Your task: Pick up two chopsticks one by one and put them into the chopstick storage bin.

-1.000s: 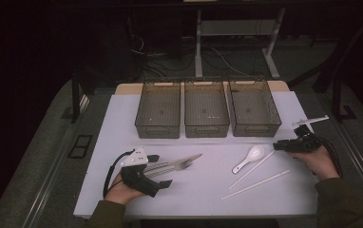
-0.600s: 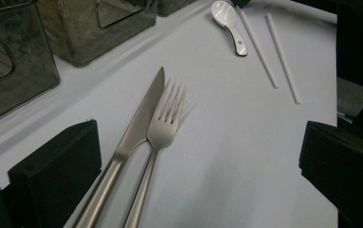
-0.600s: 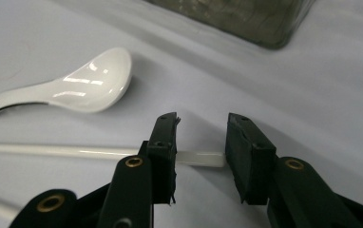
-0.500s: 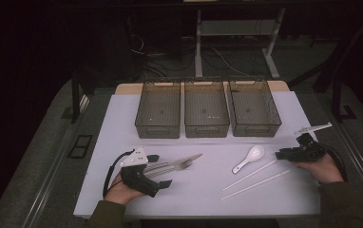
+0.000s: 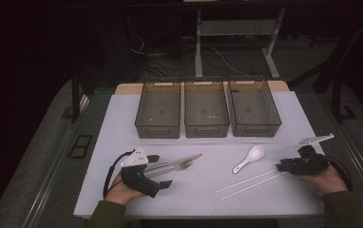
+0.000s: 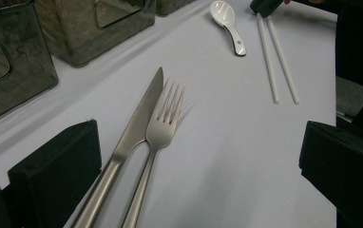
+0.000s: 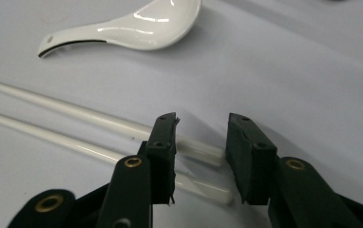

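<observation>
White chopsticks (image 5: 251, 182) lengthwise toward right gripper (image 5: 284, 167)

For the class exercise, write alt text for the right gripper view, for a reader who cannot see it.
The right gripper hovers with its two black jaws open over the thick ends of two white chopsticks, which lie side by side on a pale table. Beyond them lies a white ceramic spoon.

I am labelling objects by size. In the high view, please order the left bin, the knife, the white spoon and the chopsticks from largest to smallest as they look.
1. left bin
2. knife and chopsticks: similar length, so I do not rank them
3. white spoon
</observation>
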